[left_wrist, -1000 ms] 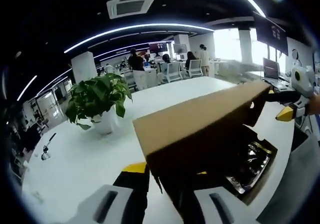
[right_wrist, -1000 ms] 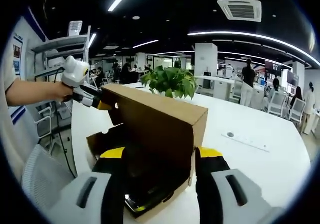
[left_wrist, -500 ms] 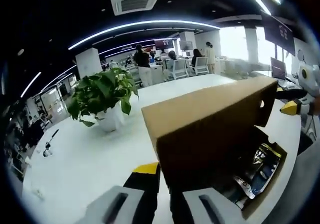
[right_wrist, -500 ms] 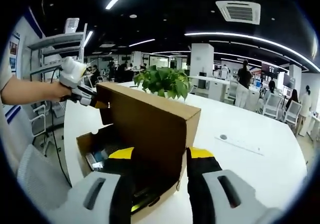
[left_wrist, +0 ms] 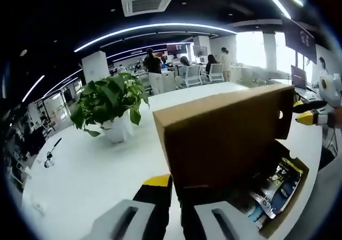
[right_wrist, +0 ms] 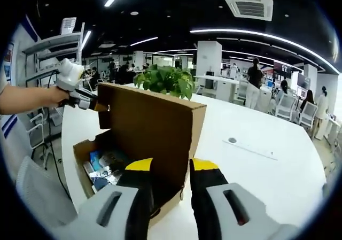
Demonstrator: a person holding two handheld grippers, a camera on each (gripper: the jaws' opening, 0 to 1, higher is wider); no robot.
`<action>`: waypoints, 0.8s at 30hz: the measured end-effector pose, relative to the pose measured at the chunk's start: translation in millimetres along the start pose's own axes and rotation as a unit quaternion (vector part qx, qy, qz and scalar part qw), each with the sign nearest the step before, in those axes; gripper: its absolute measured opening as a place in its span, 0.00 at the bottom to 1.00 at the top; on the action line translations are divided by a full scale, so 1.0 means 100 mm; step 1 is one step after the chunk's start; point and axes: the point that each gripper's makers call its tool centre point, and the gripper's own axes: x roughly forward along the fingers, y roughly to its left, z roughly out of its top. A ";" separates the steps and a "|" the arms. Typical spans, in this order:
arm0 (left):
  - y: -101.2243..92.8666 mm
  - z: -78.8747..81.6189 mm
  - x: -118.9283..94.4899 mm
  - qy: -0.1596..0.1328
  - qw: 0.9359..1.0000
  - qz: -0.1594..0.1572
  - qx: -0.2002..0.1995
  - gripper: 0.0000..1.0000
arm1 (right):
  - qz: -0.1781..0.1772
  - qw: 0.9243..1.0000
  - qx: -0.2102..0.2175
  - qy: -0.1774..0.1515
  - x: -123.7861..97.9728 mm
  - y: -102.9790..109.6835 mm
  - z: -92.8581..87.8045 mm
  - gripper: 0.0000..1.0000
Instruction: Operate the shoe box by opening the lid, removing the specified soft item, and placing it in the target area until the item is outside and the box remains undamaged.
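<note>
Now | lid [right_wrist: 152, 130] upright, clamped in both jaws | soft item [right_wrist: 104, 168] inside box [right_wrist: 83, 149]

Left claw [left_wrist: 175, 189] and right claw [right_wrist: 170, 171] each pinched on edge of raised lid [right_wrist: 152, 128], one at each end; bare forearm [right_wrist: 26, 98] extends behind left claw.

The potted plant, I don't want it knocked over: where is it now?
The potted plant stands on the white table behind the raised lid, left of it in the left gripper view.
</note>
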 end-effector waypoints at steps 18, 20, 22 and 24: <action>0.06 0.06 0.21 0.005 1.000 0.001 0.008 0.04 | -0.041 0.998 0.006 0.044 0.14 -0.25 -0.47 0.09; 0.07 0.06 0.25 0.006 1.000 0.001 0.011 0.05 | -0.041 0.998 0.003 0.049 0.17 -0.25 -0.50 0.10; 0.09 0.06 0.28 0.007 1.000 0.000 0.012 0.05 | -0.039 0.998 0.004 0.052 0.20 -0.26 -0.52 0.09; 0.10 0.06 0.31 0.008 1.000 0.000 0.011 0.05 | -0.036 0.998 0.004 0.056 0.25 -0.26 -0.54 0.09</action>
